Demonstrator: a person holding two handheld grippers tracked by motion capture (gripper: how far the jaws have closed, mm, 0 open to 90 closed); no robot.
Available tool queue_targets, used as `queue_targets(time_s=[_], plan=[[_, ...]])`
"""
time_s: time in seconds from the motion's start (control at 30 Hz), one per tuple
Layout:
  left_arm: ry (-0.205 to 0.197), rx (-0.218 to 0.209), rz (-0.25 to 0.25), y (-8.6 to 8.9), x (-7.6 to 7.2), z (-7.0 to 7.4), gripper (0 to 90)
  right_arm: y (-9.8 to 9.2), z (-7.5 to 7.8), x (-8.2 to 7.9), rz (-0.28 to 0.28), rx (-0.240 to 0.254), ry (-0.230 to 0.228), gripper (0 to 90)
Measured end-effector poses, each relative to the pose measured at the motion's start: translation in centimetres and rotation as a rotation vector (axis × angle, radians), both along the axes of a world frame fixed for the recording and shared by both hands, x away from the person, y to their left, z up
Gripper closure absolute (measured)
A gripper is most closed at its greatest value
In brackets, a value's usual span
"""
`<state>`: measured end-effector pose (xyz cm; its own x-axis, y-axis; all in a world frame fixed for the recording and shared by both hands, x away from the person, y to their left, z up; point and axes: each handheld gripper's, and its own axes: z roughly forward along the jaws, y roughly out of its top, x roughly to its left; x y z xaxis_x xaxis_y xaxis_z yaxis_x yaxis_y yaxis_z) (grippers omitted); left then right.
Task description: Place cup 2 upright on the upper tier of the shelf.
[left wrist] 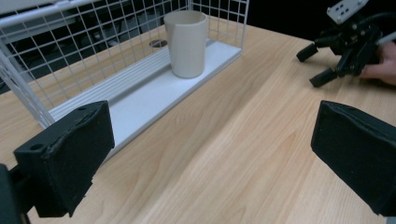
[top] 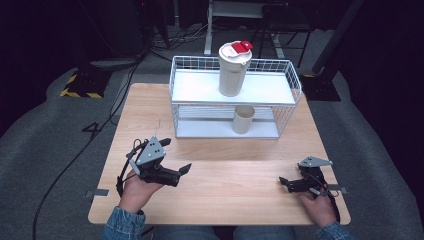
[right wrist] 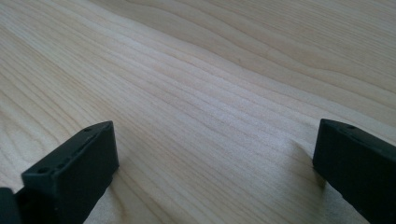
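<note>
On the wire rack (top: pixel 285 75): one tumbler (top: pixel 234 70), one cup (top: pixel 243 119).

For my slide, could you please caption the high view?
Both grippers, left and right, rest open before a two-tier wire rack.

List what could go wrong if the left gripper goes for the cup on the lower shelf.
The cup stands under the wire rack's upper shelf, so the open left gripper may snag the wires. A knock could tip the cup. Jolting the rack might topple the tall lidded tumbler on top.
</note>
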<state>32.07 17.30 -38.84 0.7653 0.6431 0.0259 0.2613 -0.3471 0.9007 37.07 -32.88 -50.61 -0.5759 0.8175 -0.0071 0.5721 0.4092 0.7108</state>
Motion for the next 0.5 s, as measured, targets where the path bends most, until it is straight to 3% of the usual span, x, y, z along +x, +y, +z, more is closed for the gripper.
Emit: queue_targets(time_s=[0.13,0.5], plan=[[0.016,0.023,-0.021,0.0,-0.5,-0.8,0.6,0.0,0.0,0.0,0.000,0.000,0.000,0.1],[0.089,0.017,0.032,1.8,-1.0,-3.4,0.6,0.0,0.0,0.0,0.000,0.000,0.000,0.1]])
